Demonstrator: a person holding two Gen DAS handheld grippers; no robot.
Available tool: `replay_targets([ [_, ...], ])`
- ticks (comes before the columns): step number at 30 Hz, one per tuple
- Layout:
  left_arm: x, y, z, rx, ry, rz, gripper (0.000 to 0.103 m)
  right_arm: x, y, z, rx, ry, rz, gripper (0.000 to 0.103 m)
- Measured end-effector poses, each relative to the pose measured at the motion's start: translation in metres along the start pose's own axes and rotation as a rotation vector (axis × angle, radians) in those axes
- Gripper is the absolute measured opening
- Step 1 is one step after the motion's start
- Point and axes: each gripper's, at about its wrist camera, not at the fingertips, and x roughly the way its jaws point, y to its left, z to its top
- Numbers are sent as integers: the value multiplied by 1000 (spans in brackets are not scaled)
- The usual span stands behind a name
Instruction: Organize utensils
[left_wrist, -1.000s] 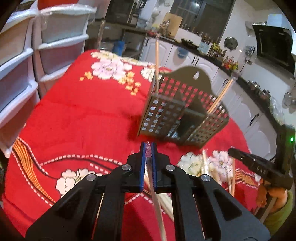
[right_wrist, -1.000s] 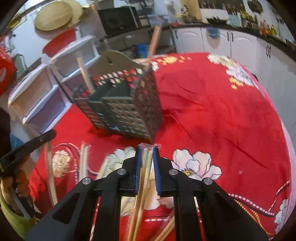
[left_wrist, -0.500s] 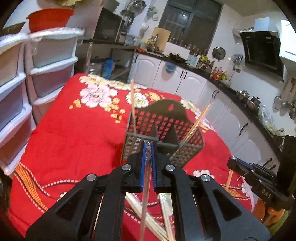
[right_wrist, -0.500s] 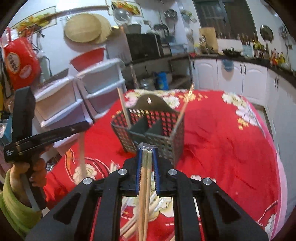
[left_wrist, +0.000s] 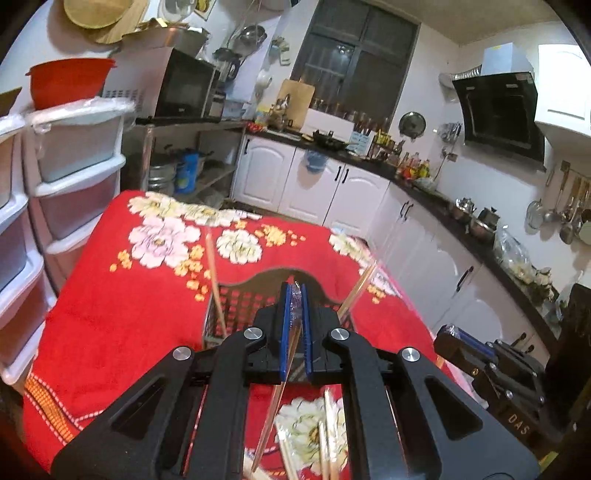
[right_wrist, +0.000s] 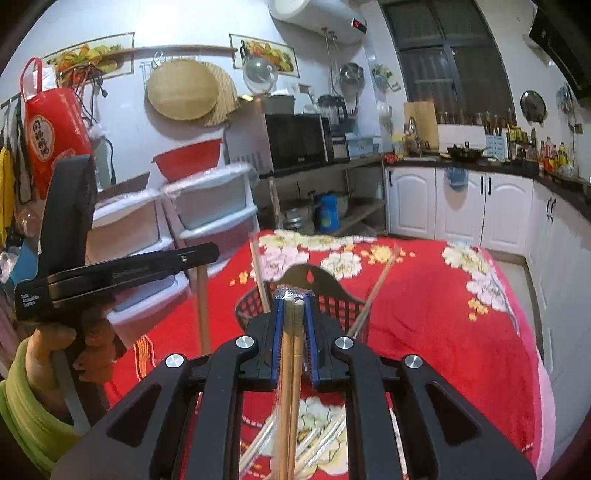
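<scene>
"DAS" lettering read on right gripper (left_wrist: 452, 332) body, jaws clamped on paired chopsticks (right_wrist: 291, 354), left gripper (left_wrist: 295, 291) pinched on single chopstick (left_wrist: 282, 391), slotted holder (right_wrist: 332, 299) partly hidden behind fingers, red floral tablecloth (left_wrist: 110, 314) beneath.

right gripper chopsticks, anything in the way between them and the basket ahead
Nothing visible blocks the way. The right gripper is shut on a pair of chopsticks, and the dark utensil basket sits just beyond its tips on the red tablecloth. Two sticks already lean in the basket, to either side.
</scene>
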Motion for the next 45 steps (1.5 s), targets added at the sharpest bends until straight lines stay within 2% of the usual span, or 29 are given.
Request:
replay_targets([
  [12, 5, -11, 38, -20, -99, -2, 1, -6, -7, 42, -7, -124, -18, 11],
  [27, 21, -12, 76, -61, -233, 30, 1, 9, -18, 91, -18, -291, -114, 11],
  [38, 46, -5, 71, -68, -291, -22, 1, 55, -38, 89, 12, -346, -171, 11],
  [45, 68, 6, 58, -78, -272, -43, 1, 80, -48, 75, 31, -358, -185, 11],
])
